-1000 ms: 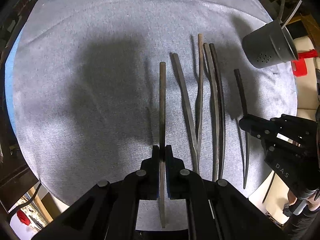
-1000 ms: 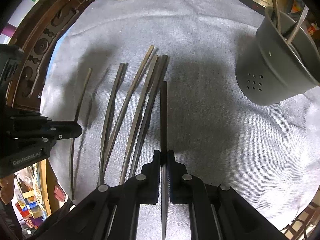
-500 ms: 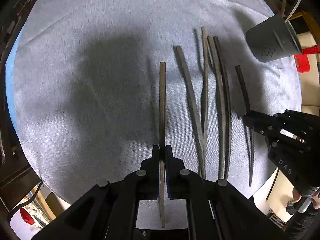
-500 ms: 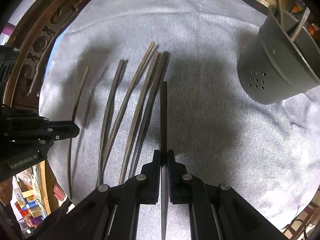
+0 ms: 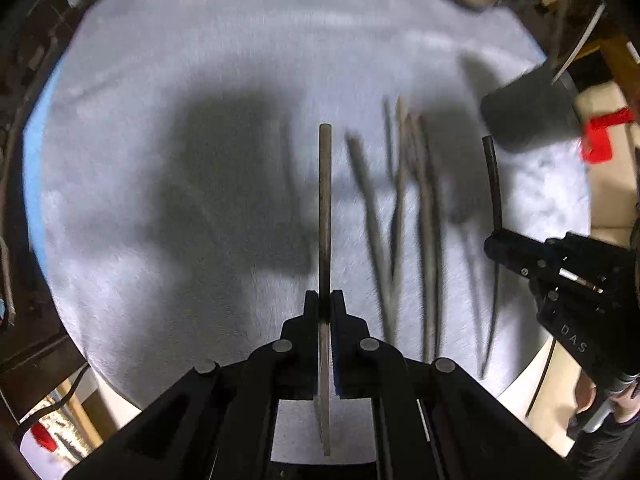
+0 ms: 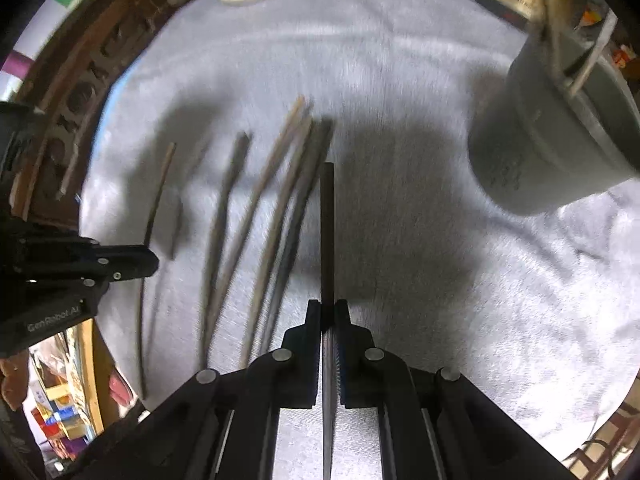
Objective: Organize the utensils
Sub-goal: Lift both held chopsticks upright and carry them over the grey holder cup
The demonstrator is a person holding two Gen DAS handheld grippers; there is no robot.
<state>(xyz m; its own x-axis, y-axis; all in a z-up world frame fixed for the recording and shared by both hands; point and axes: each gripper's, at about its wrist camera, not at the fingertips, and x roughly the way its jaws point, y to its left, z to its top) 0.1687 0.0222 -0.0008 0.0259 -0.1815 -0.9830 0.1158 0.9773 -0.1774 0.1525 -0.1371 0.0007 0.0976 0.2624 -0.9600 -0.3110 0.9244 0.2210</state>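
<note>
Two handheld grippers hang over a grey cloth (image 6: 400,80). The left gripper (image 5: 325,300) is clamped on one dark chopstick (image 5: 325,200); the right gripper (image 6: 328,308) pinches another chopstick (image 6: 327,220). Four loose chopsticks (image 6: 276,208) lie between them, and the grey holder (image 6: 552,152) stands far right. Risk: each stick is pinched at one point only, so it may pivot, slip out, or knock the holder's rim.

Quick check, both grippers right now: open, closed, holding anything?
Left gripper: closed on a brown chopstick.
Right gripper: closed on a dark chopstick.
</note>
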